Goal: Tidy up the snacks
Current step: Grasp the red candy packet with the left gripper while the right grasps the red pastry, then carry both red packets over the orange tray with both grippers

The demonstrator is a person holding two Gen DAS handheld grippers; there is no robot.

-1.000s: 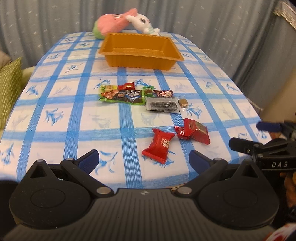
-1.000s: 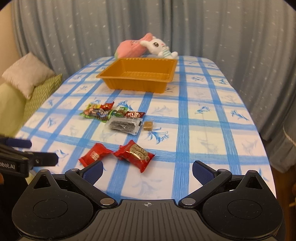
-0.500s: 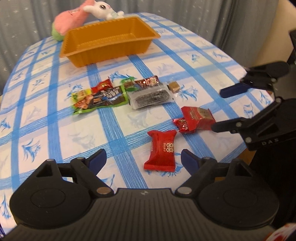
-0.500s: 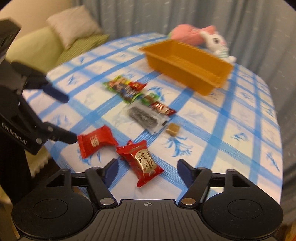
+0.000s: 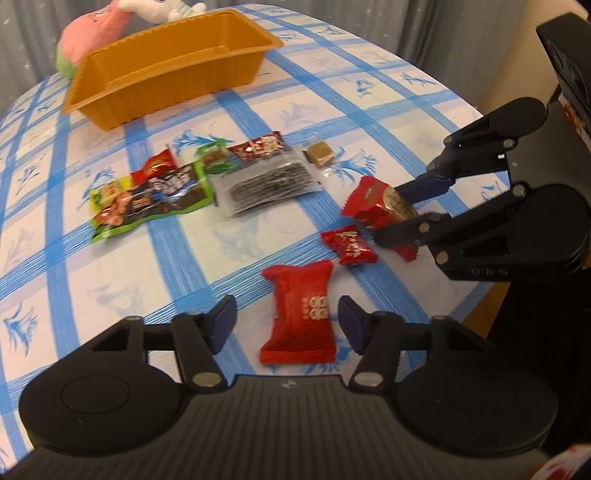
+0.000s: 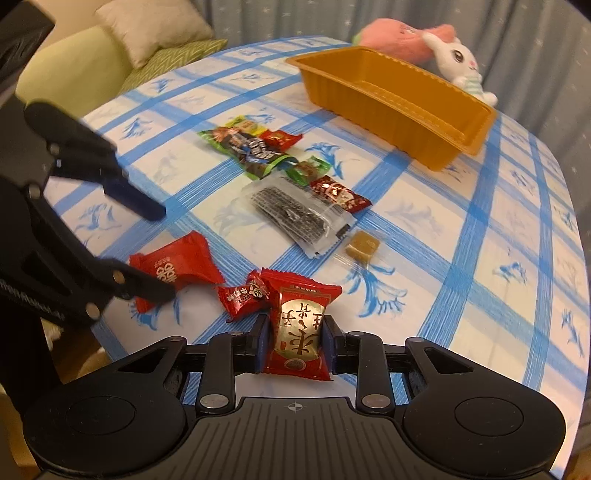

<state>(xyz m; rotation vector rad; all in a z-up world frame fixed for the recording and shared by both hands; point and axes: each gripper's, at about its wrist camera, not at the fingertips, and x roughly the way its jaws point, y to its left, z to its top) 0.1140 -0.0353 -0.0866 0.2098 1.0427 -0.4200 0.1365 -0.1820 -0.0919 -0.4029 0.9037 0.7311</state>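
Observation:
My right gripper (image 6: 294, 341) is shut on a red and gold snack packet (image 6: 300, 328), also seen in the left wrist view (image 5: 380, 208). My left gripper (image 5: 286, 325) is open around a red snack packet (image 5: 301, 315), which lies flat on the table; it also shows in the right wrist view (image 6: 177, 267). A small red candy (image 5: 349, 245) lies between the two packets. An empty orange tray (image 5: 166, 70) stands at the far side of the table. A green packet (image 5: 151, 197), a clear packet of dark snacks (image 5: 266, 186) and a brown caramel (image 5: 320, 153) lie mid-table.
A blue-checked tablecloth (image 5: 55, 229) covers the table, whose near edge is right below both grippers. A pink plush and a white bunny (image 6: 458, 62) lie behind the tray. A sofa with cushions (image 6: 147, 33) stands to the left. Grey curtains hang behind.
Both grippers moved forward and down to the near snacks. My right gripper closed on the red and gold packet. My left gripper came to straddle the red packet and narrowed somewhat.

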